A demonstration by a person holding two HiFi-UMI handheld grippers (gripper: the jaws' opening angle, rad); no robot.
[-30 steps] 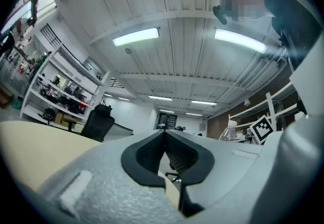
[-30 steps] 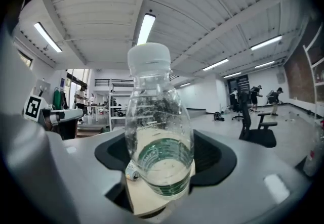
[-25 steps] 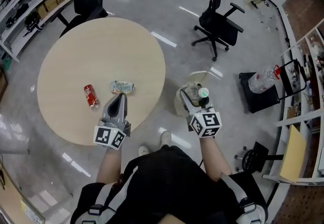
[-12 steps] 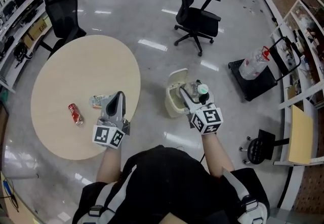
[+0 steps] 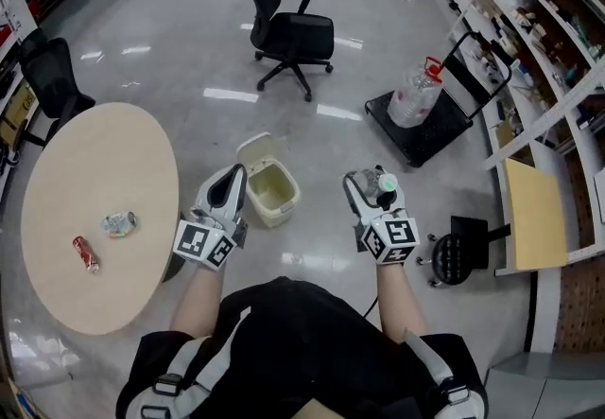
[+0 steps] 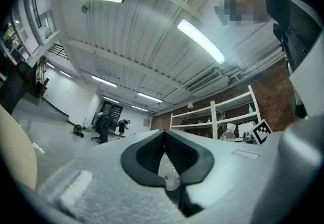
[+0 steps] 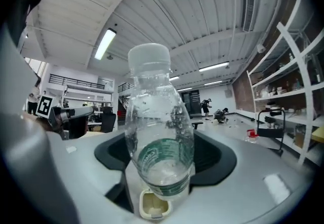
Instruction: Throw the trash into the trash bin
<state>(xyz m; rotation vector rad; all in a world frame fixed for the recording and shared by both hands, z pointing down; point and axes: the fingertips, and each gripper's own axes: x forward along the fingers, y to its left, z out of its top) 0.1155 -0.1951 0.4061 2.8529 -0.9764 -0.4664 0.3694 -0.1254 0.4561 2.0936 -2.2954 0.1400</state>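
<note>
A clear plastic bottle [image 5: 378,188] with a pale green cap stands between the jaws of my right gripper [image 5: 371,190], which is shut on it. In the right gripper view the bottle [image 7: 158,137] fills the middle, upright, its base down between the jaws. My left gripper [image 5: 235,175] has its jaws pressed together with nothing held; its tips meet in the left gripper view [image 6: 164,134]. The cream trash bin [image 5: 268,195], lid up, stands on the floor between the two grippers, just right of the left one. A red can [image 5: 86,253] and a crushed plastic piece [image 5: 119,223] lie on the round table [image 5: 57,171] at left.
A black office chair [image 5: 288,29] stands beyond the bin. A black cart [image 5: 425,129] with a large water jug [image 5: 416,91] sits at the right, in front of the shelving [image 5: 553,77]. A black wheeled base [image 5: 456,258] is right of my right gripper. Another chair [image 5: 52,77] is behind the table.
The view has swung right, away from the table. Both grippers moved with it, and the bin now lies between them. The bottle stays in the right gripper.
</note>
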